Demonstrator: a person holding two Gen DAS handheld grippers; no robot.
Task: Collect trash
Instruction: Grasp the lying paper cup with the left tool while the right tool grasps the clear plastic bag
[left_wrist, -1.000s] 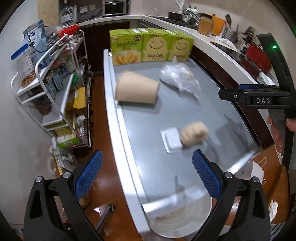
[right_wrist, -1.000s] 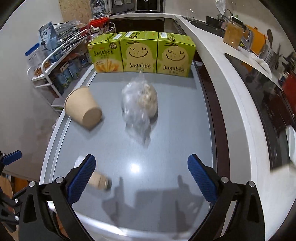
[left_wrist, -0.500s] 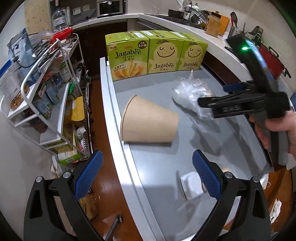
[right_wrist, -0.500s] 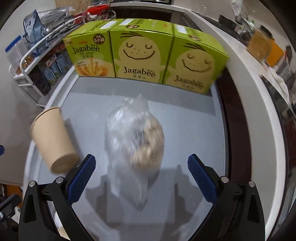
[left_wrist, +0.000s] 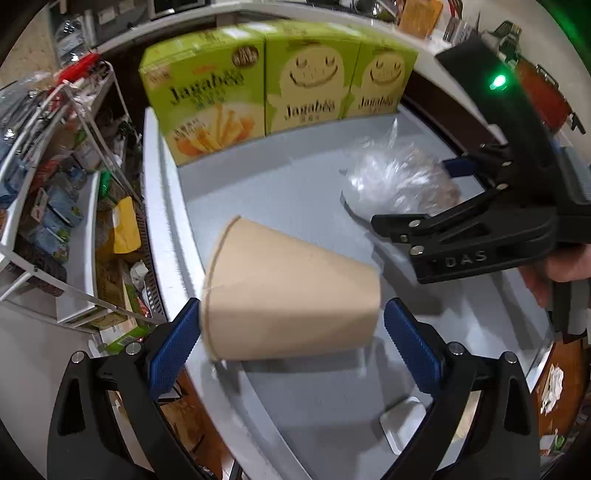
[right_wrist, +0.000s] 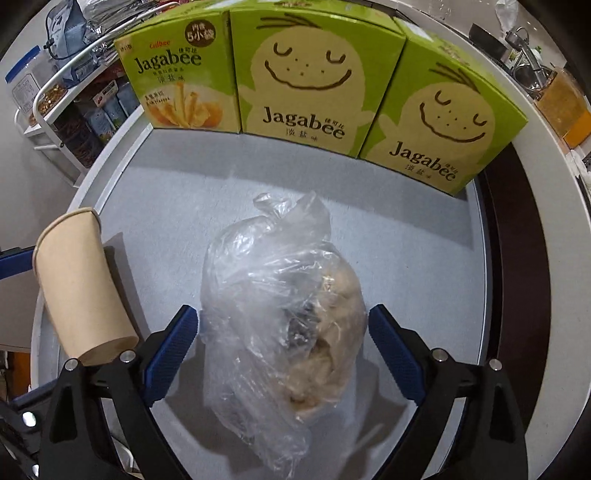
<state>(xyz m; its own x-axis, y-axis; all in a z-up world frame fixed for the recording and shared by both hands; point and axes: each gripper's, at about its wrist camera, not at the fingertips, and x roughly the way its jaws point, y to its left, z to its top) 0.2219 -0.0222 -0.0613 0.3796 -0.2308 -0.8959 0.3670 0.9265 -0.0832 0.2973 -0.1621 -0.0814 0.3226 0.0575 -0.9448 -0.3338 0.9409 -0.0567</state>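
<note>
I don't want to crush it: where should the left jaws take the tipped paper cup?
Probably across the paper cup mid-body, from above: it lies on its side on the grey table, rim toward the table's edge, its wall already between the open left gripper jaws.

Grey table (right_wrist: 406, 236) with pale raised rim. Lying on it: brown paper cup (left_wrist: 288, 295) on its side near the left edge; knotted clear plastic bag (right_wrist: 280, 314) with crumpled brownish waste inside, mid-surface; three green Jagabee boxes (right_wrist: 317, 74) standing side by side along the far edge; small white tray (left_wrist: 402, 417) at the near edge.
</note>
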